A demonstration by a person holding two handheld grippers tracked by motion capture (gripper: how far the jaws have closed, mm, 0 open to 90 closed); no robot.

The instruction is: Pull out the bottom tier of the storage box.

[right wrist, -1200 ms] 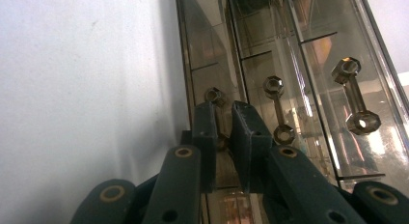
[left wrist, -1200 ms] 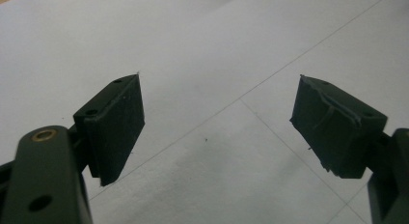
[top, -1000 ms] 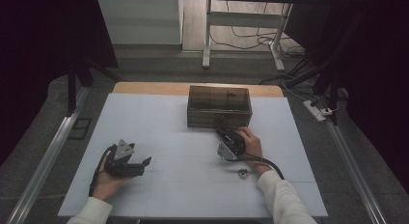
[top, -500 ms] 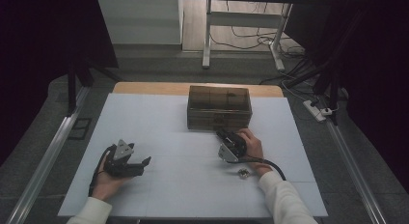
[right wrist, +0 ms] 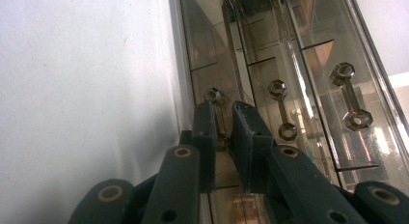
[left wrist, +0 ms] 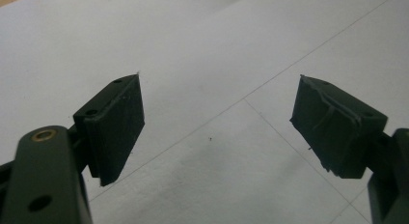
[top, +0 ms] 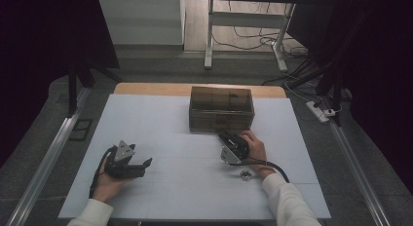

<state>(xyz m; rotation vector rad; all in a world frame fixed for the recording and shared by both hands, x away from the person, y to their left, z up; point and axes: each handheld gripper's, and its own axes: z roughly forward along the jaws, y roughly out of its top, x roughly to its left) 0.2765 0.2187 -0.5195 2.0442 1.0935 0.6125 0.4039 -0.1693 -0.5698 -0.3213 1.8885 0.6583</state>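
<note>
Item: a brown see-through drawer box point(top: 221, 109) standing toward the far middle of a white table point(top: 160, 123); all places below are given from this box. Right claw point(top: 226, 137): at the near face of the box, held by the right hand point(top: 253, 147), body lying on its side. In the right gripper view the right claw point(right wrist: 224, 119) is nearly closed, its two jaws clamped on the handle point(right wrist: 215, 101) of the outermost of three drawers, a slim metal bar with faceted knob ends; two matching handles point(right wrist: 282, 110) on the neighbouring drawers stand free beside it. Small metal part point(top: 245, 174): on the table nearer the person than the box, just beside the right wrist, apart from the claw; too small to identify. Left claw point(top: 143, 163): well apart from the box, toward the near left, held low over the table by the left hand point(top: 108, 183). In the left gripper view the left claw point(left wrist: 217, 122) stands wide open, bare table between the pads. Black cable point(top: 272, 166): trails from the right claw along the sleeve.
</note>
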